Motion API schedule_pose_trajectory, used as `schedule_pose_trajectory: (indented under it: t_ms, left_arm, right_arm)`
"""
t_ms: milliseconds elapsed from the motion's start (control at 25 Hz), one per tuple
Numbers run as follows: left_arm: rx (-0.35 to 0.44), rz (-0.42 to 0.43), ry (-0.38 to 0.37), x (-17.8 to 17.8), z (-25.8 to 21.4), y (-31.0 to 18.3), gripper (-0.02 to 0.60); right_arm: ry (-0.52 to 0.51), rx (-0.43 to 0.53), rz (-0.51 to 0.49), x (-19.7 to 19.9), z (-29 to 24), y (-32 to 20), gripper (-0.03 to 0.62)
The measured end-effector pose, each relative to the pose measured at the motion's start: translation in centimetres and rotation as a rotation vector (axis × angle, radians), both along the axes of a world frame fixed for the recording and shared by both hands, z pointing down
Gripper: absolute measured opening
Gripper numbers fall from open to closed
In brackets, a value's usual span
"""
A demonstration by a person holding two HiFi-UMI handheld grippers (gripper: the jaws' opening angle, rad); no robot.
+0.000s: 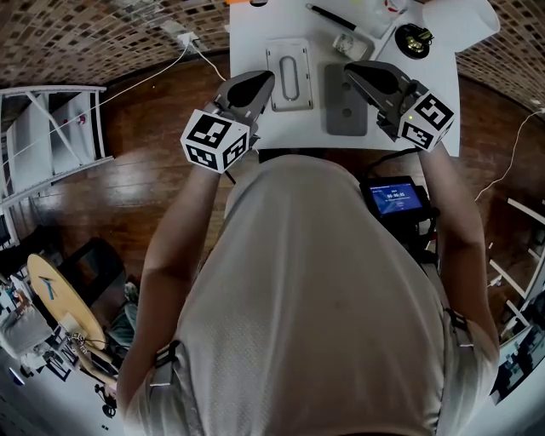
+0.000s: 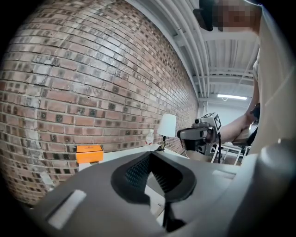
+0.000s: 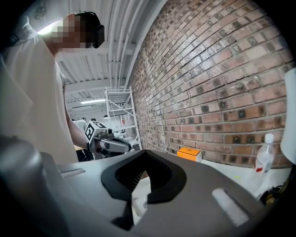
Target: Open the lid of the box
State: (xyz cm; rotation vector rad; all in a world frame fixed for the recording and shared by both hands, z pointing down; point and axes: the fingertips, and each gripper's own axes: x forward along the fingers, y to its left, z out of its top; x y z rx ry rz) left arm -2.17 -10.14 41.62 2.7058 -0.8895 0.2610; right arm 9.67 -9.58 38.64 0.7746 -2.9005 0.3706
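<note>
On the white table (image 1: 247, 51), a pale grey flat box (image 1: 289, 75) with an oblong recess in its lid lies closed. Right of it lies a dark grey flat case (image 1: 346, 102). My left gripper (image 1: 255, 83) hovers just left of the pale box, jaws shut with nothing between them. My right gripper (image 1: 356, 71) hangs over the dark case's far end, also shut and empty. In the left gripper view my own left gripper (image 2: 151, 157) points along the brick wall, and the right gripper (image 2: 199, 133) shows across from it. In the right gripper view the right gripper (image 3: 144, 156) faces the left gripper (image 3: 108, 141).
An orange box (image 2: 89, 153) stands at the table's far edge by the brick wall, with a plastic bottle (image 3: 263, 159) and a white lamp (image 2: 167, 125) further right. A black pen (image 1: 332, 17) lies behind the boxes. A white shelf rack (image 1: 51, 140) stands left; a screen device (image 1: 396, 197) sits at my right hip.
</note>
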Motion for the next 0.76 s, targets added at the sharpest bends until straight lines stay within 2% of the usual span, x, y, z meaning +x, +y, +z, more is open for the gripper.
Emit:
schedule_pose_trajectory:
  t_ms: [760]
  left_arm:
    - [0.003, 0.001, -0.004, 0.47, 0.14, 0.23, 0.0]
  right_arm:
    - [0.006, -0.003, 0.001, 0.06, 0.54, 0.13, 0.0]
